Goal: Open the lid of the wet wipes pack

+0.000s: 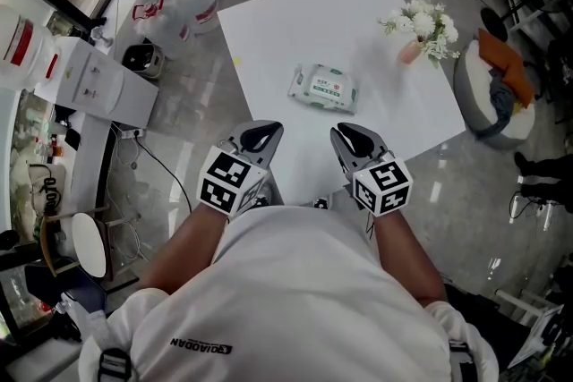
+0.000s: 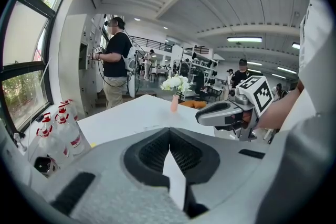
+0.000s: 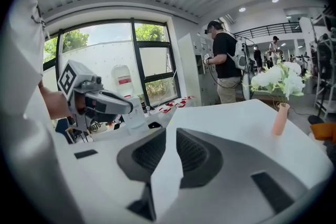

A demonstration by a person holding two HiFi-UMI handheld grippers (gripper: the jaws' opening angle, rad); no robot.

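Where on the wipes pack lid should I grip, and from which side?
Grip an edge of the lid centred on the wet wipes pack, coming from above: the pack lies flat, lid up. Which edge lifts is too small to tell.

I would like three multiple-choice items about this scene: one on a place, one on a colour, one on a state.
1. Where does the wet wipes pack lie?
A. in the middle of the table
B. on the floor
C. on a chair

2. What colour are the flowers in the vase?
A. red
B. white
C. blue

3. How do the right tongs stand?
A. shut on the pack
B. apart and empty
C. shut tight and empty

Key: 1 A, the pack lies flat mid-table. 2 B, the blooms are white in the head view. 3 B, the right gripper view shows only bare table through the gap.
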